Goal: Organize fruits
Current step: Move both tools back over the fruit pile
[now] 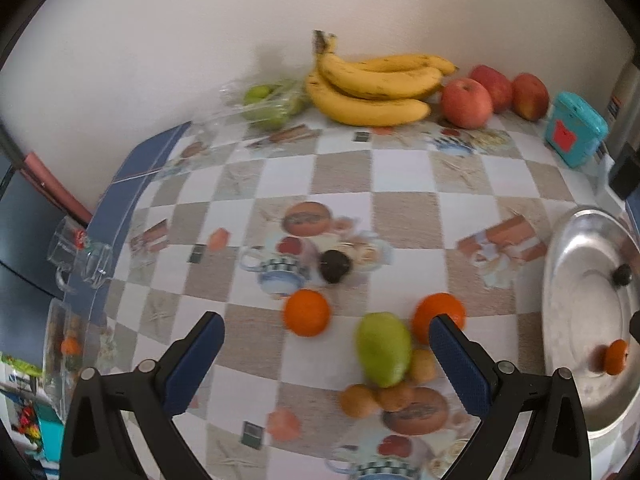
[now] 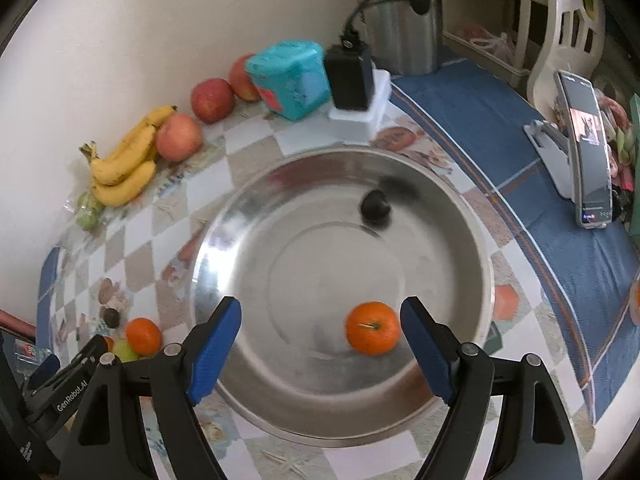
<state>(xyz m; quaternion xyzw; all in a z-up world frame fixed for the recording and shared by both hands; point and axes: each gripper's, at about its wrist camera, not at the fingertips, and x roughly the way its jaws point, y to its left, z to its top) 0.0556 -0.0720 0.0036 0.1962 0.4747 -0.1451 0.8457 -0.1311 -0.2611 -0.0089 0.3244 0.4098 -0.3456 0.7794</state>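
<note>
A steel bowl [image 2: 460, 216] holds an orange [image 2: 373, 328] and a dark round fruit [image 2: 375, 207]; the bowl also shows at the right of the left wrist view [image 1: 560, 280]. My right gripper [image 2: 320, 340] is open and empty above the bowl, the orange just inside its right finger. My left gripper [image 1: 328, 356] is open and empty above the table. Between its fingers lie a green pear [image 1: 384, 348], two oranges [image 1: 307, 312] [image 1: 438, 312] and small brown fruits [image 1: 360, 400]. A dark fruit [image 1: 335, 266] lies beyond.
Bananas [image 1: 372, 88], three red apples [image 1: 466, 102] and bagged green fruit [image 1: 268, 104] sit along the wall. A teal box [image 1: 574, 128], a black adapter on a white block [image 2: 352, 80], a steel flask [image 2: 404, 16] and a phone on a stand [image 2: 588, 148] stand nearby. Glass cups [image 1: 80, 252] stand left.
</note>
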